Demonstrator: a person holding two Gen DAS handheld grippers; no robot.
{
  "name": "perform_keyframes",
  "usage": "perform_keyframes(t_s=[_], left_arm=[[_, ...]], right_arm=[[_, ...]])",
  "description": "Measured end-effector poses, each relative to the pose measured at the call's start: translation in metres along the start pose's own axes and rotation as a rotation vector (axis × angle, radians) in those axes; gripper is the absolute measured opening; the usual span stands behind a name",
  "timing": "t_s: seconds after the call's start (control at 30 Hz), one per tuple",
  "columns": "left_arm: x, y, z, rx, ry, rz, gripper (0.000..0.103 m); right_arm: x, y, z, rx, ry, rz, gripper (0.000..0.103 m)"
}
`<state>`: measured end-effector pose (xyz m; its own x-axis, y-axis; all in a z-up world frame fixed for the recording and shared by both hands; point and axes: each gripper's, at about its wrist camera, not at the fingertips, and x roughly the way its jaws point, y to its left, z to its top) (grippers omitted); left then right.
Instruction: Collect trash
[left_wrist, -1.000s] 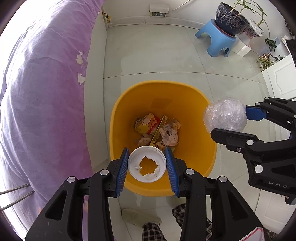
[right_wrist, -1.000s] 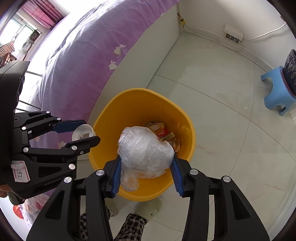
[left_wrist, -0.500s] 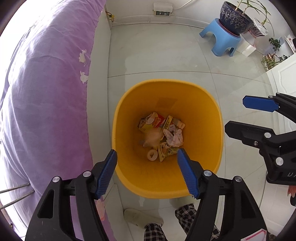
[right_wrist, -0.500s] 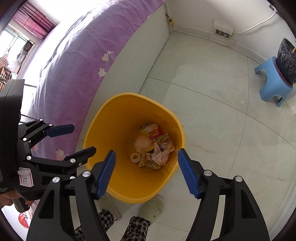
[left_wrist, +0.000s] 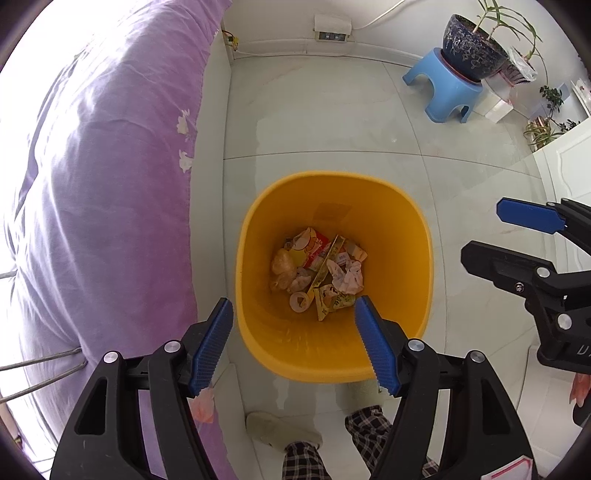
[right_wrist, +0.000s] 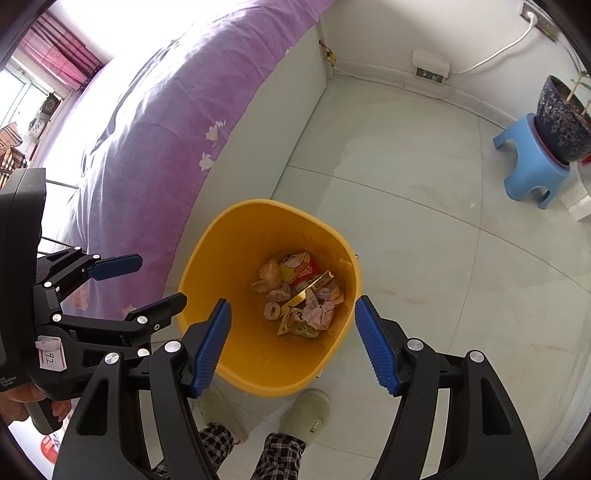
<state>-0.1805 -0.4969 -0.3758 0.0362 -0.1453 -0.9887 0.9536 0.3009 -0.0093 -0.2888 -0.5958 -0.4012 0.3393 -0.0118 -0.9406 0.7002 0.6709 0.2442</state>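
Two grippers hang over a yellow bin (left_wrist: 334, 266) on the tiled floor (left_wrist: 332, 122), both pointing steeply down and both with nothing between the blue pads. The left gripper (left_wrist: 295, 343) has its jaws apart, framing the bin's near rim; the log-free look of it agrees with a jaw that has just been opening, then settled. The right gripper (right_wrist: 291, 339) likewise stands apart and empty after opening, tilted a little off vertical, its jaws straddling the bin's near wall.

From the left wrist view the right gripper shows at 3 o'clock (left_wrist: 517, 243), clear of the bin's rim. From the right wrist view the left gripper sits at 9 o'clock (right_wrist: 147, 280), just beside the bin's edge.

Trash (left_wrist: 317, 273) lies heaped at the bottom of the bin: crumpled wrappers, tissue, a small white ring.

A bed with a purple cover (left_wrist: 92, 184) runs close along the bin from 9 to 12 o'clock, leaving a narrow gap. Toward 1 and 3 o'clock the floor is open as far as a blue stool (left_wrist: 447, 85) bearing a plant pot (left_wrist: 469, 48). A person's slipper (right_wrist: 306, 410) and checked trouser legs (right_wrist: 280, 454) stand at 6 o'clock, touching the bin's base.
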Motion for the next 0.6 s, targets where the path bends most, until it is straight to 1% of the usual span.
perform_keyframes(t_s=[0.2,0.3,0.43,0.5,0.6], left_arm=[[-0.027,0.002,-0.002,-0.034,-0.019,0.01,0.075],[-0.046,0.002,-0.005,-0.055,-0.045,0.021,0.081],[-0.072,0.003,-0.011,-0.09,-0.08,0.024,0.083],[-0.086,0.003,-0.014,-0.104,-0.098,0.028,0.084],[-0.106,0.002,-0.019,-0.117,-0.127,0.024,0.085]], right_arm=[[-0.036,0.003,-0.007,0.073,-0.067,-0.082,0.07],[-0.056,0.006,-0.014,0.108,-0.098,-0.129,0.07],[-0.083,0.012,-0.022,0.126,-0.139,-0.183,0.07],[-0.095,0.014,-0.025,0.129,-0.155,-0.192,0.07],[-0.112,0.015,-0.031,0.135,-0.165,-0.174,0.07]])
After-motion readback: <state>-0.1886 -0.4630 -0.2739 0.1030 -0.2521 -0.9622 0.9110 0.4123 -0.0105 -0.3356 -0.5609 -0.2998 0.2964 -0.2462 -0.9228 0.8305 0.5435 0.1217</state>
